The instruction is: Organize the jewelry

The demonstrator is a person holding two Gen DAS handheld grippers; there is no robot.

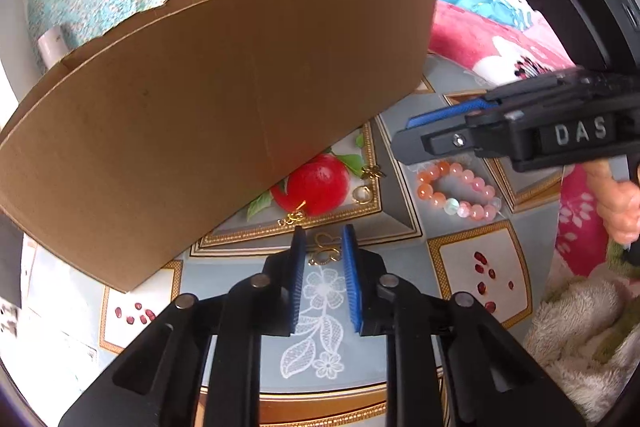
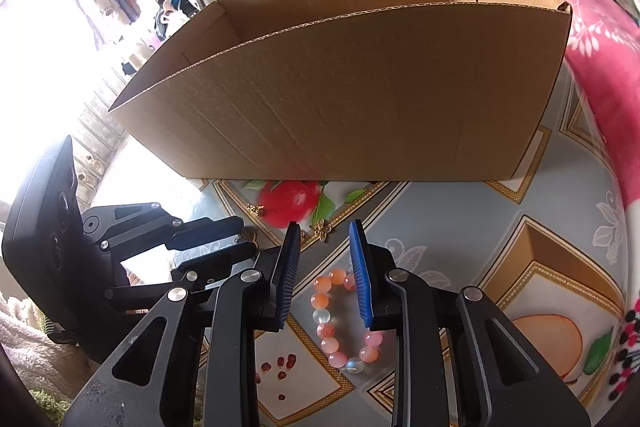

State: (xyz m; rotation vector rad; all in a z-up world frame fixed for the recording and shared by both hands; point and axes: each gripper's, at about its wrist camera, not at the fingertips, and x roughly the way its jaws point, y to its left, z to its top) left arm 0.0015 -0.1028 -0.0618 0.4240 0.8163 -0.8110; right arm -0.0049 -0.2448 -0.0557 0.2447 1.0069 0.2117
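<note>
bracelet (image 2: 343, 323): pink, orange and milky round beads, lying on the patterned tablecloth (image 2: 460, 227) near the cardboard box (image 2: 340, 99) | gold butterfly earring (image 1: 325, 250): flat on cloth between left gripper (image 1: 325, 255) pads, untouched, jaws narrowly apart | right gripper (image 2: 325, 267): parted over bracelet, holding nothing | writing: "DAS" on right gripper body

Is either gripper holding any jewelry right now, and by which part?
Neither clearly. The gold earring lies between the left gripper jaws, contact unclear; the right gripper hovers over the bead bracelet.
</note>
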